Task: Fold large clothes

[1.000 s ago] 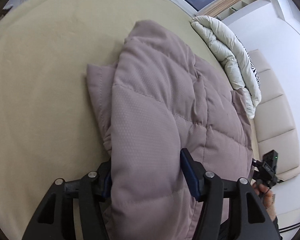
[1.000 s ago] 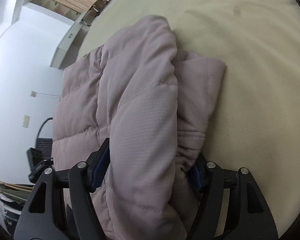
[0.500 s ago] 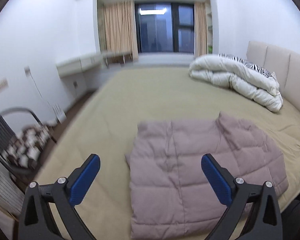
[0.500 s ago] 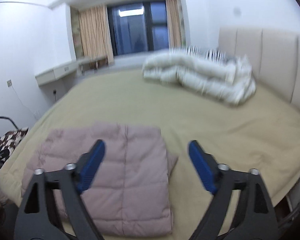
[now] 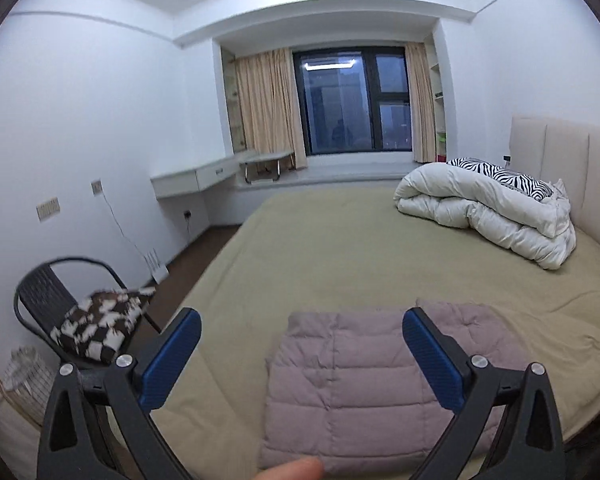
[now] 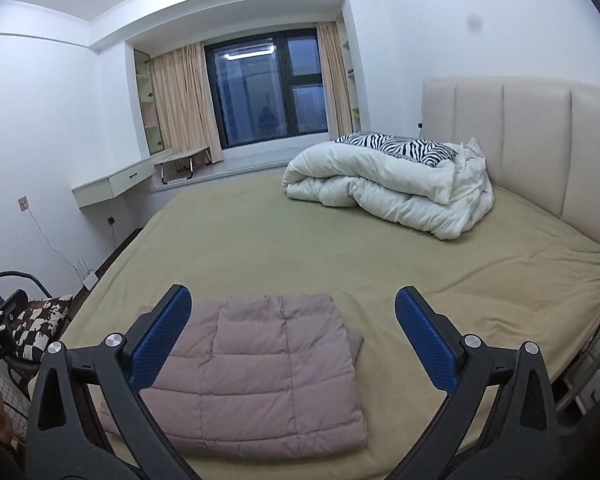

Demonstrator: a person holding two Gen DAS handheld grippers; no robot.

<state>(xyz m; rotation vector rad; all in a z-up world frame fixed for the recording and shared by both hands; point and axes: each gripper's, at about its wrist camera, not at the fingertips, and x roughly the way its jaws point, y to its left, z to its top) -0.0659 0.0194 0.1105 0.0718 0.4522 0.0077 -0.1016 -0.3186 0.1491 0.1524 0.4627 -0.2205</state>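
Observation:
A mauve quilted down jacket (image 5: 352,384) lies folded into a flat rectangle on the olive bed sheet (image 5: 340,248), near the bed's front edge. It also shows in the right wrist view (image 6: 260,372). My left gripper (image 5: 300,352) is open and empty, held above and in front of the jacket. My right gripper (image 6: 292,332) is open and empty, also raised clear of the jacket. Neither gripper touches the fabric. A fingertip (image 5: 288,471) shows at the bottom edge of the left wrist view.
A folded white duvet (image 5: 488,212) with a zebra pillow (image 6: 400,146) lies by the beige headboard (image 6: 532,140). A black chair (image 5: 56,304) with a checkered cushion stands left of the bed. A wall shelf (image 5: 196,178) and a window (image 5: 352,104) are at the back.
Both grippers let go of the jacket, opened wide and pulled back and up. The jacket now lies folded flat on the bed.

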